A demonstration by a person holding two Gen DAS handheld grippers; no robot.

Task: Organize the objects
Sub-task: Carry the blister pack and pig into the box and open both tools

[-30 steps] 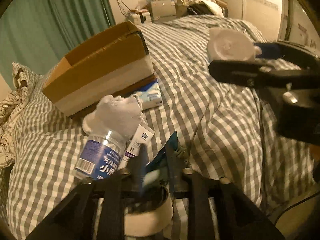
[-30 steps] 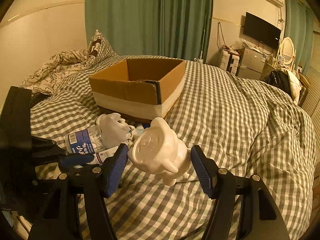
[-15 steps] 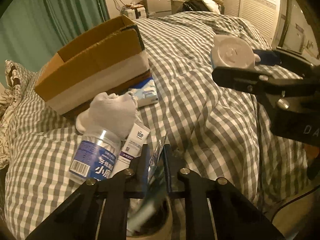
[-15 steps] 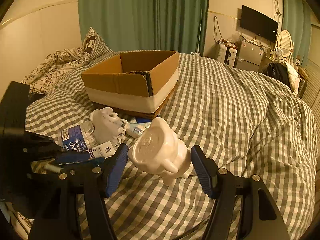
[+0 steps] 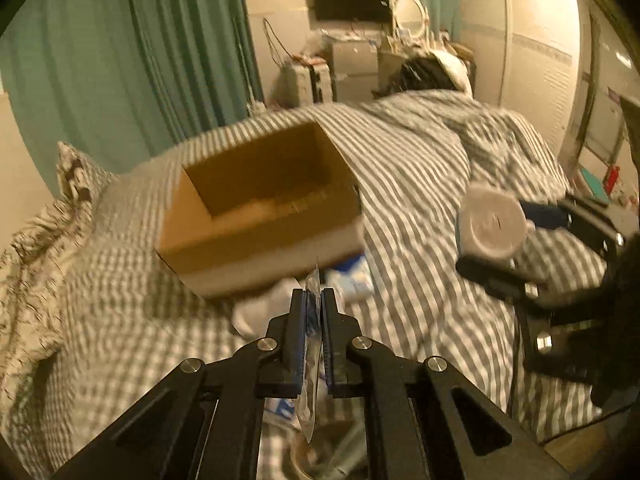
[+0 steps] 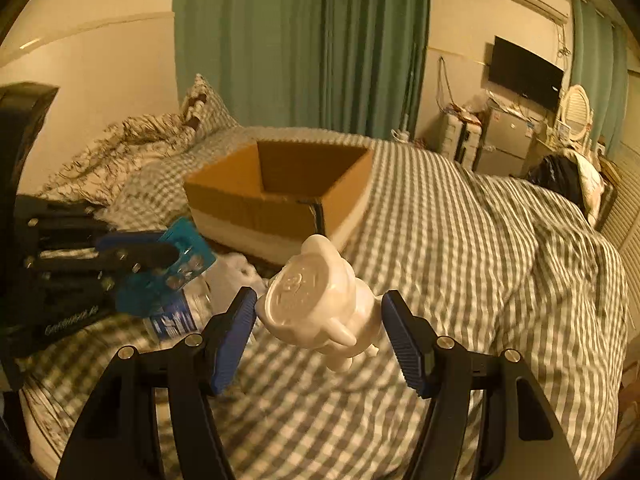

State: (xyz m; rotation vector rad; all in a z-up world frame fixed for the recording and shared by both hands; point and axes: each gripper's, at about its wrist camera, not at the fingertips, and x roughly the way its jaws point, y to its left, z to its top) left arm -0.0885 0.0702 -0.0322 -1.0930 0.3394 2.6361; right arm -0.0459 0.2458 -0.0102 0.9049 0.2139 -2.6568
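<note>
My left gripper (image 5: 313, 296) is shut on a thin teal blister card (image 5: 312, 344), seen edge-on between the pads and held above the bed. In the right wrist view the same card (image 6: 184, 256) shows flat in that gripper (image 6: 138, 258) at the left. My right gripper (image 6: 320, 312) is shut on a white animal figurine (image 6: 316, 304), which hangs above the checked quilt. The left wrist view shows that figurine (image 5: 492, 224) at the right. An open cardboard box (image 5: 260, 216) (image 6: 280, 196) stands on the bed beyond both grippers, its inside bare where it shows.
A water bottle with a blue label (image 6: 172, 320), a white glove (image 6: 236, 276) and a blue-white packet (image 5: 352, 276) lie in front of the box. Pillows (image 6: 132, 140) sit at the left, green curtains (image 6: 300, 40) behind, and a TV and cabinets (image 6: 520, 76) at the far right.
The left jaws closed on the teal card and lifted it off the bed, so the view now looks into the box. The right gripper rose slightly with the figurine.
</note>
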